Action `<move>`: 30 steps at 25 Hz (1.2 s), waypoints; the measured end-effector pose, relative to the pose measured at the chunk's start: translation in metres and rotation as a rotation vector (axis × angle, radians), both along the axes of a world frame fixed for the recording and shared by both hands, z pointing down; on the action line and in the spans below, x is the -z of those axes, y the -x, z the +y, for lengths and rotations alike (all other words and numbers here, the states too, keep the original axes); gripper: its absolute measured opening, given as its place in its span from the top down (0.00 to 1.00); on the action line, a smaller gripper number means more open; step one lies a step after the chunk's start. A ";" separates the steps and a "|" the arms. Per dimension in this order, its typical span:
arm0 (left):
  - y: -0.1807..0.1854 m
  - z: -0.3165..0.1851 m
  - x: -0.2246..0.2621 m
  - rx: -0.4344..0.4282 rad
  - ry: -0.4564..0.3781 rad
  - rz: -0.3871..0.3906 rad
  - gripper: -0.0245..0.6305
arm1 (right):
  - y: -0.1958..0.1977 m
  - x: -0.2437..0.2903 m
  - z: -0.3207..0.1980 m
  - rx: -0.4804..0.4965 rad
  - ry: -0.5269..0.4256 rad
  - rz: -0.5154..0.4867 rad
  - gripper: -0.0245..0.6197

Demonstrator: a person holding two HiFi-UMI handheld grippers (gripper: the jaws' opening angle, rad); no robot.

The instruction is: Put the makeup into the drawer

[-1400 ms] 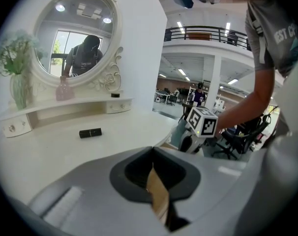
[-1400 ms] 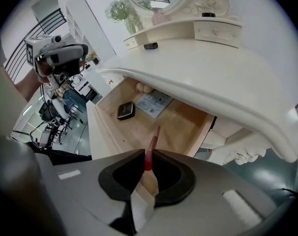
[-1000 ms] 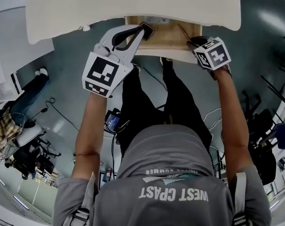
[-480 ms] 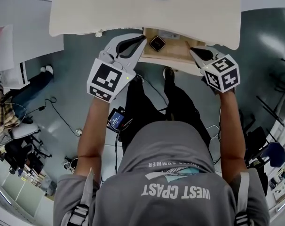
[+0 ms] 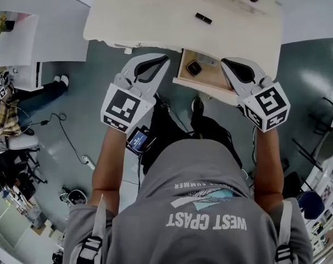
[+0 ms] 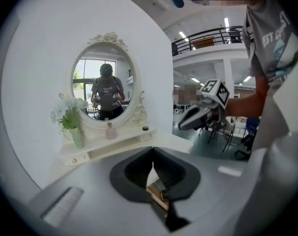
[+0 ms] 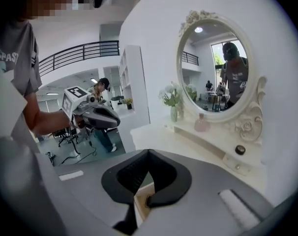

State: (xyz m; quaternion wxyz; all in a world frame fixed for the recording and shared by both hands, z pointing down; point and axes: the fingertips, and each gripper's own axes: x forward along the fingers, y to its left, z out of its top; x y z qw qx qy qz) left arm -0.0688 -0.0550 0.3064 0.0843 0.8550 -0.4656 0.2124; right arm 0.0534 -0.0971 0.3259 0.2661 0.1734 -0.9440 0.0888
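A dark square compact with a gold rim [image 5: 194,67] lies in the open wooden drawer [image 5: 210,80] under the white dressing table [image 5: 155,21]. My left gripper [image 5: 166,58] hovers just left of the drawer, shut with nothing between its jaws [image 6: 153,151]. At the drawer's right front corner is my right gripper [image 5: 223,62], also shut and empty [image 7: 149,152]. Each shows in the other's view: the right gripper [image 6: 198,117] and the left gripper [image 7: 97,117]. A black lipstick-like stick [image 5: 203,18] lies on the tabletop. A bit of the drawer [image 7: 140,198] shows below the right jaws.
An oval mirror [image 6: 104,80] stands at the back of the table with a vase of flowers [image 6: 70,124], a pink bottle [image 7: 201,123] and a small black jar [image 7: 240,150] on its shelf. My legs are under the drawer. Chairs and cables [image 5: 62,131] lie on the floor.
Both grippers have risen and drawn back out of the drawer. The compact, at the left gripper's tip a second ago, now lies apart from it in the drawer.
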 end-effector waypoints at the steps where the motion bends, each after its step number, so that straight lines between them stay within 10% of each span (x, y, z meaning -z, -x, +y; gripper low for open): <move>1: 0.004 0.005 0.009 0.009 -0.010 -0.003 0.96 | 0.004 0.015 0.002 0.002 -0.023 -0.015 0.96; 15: 0.036 0.064 0.109 0.130 -0.164 -0.045 0.96 | 0.034 0.176 0.036 0.051 -0.272 -0.157 0.96; 30: 0.051 0.119 0.147 0.245 -0.231 -0.057 0.96 | 0.036 0.218 0.078 0.116 -0.340 -0.158 0.96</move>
